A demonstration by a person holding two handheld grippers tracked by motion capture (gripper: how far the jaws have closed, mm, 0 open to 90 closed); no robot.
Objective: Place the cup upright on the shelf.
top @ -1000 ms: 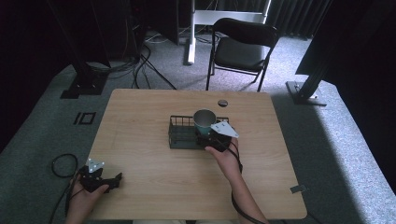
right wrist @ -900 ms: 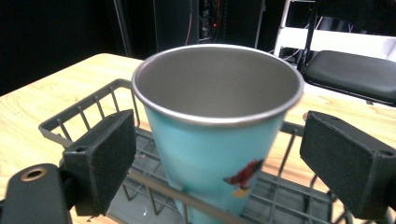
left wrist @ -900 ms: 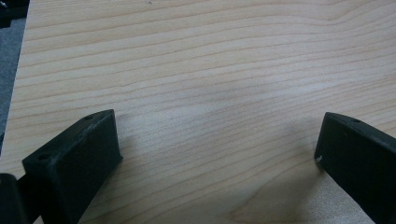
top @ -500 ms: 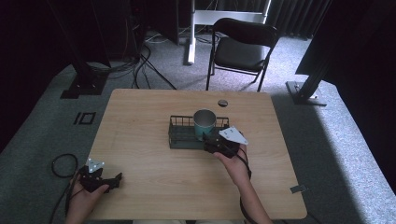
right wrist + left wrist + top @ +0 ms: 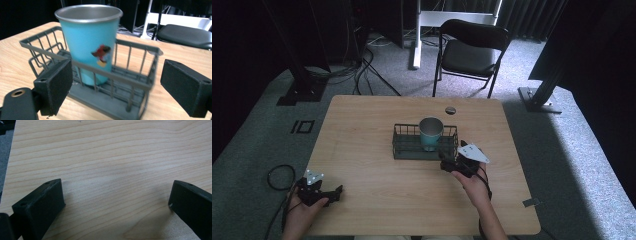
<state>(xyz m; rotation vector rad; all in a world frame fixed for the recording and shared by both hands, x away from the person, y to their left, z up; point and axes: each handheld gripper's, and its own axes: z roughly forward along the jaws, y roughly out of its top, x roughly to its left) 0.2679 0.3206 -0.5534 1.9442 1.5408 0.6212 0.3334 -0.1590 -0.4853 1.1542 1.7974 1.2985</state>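
Note:
A teal cup (image 5: 431, 131) (image 5: 90, 42) with a metal rim and a small sticker stands upright in a dark wire basket (image 5: 407, 149) (image 5: 130, 85) at the middle of the wooden table (image 5: 362, 125). My right gripper (image 5: 446, 163) (image 5: 120, 83) is open and empty, just in front of the basket's right end, with its jaws pointing at the cup. Near the table's front left corner my left gripper (image 5: 337, 190) (image 5: 116, 202) is open too, low over bare wood (image 5: 112, 165), nothing between its jaws.
A small dark round disc (image 5: 450, 110) lies near the table's far edge. A black folding chair (image 5: 472, 50) stands behind the table. Cables (image 5: 362, 65) and stand bases (image 5: 539, 97) lie on the grey floor around it.
My right gripper has pulled back from the cup and basket toward the table's front right. The cup stays in the basket. The left gripper has not moved.

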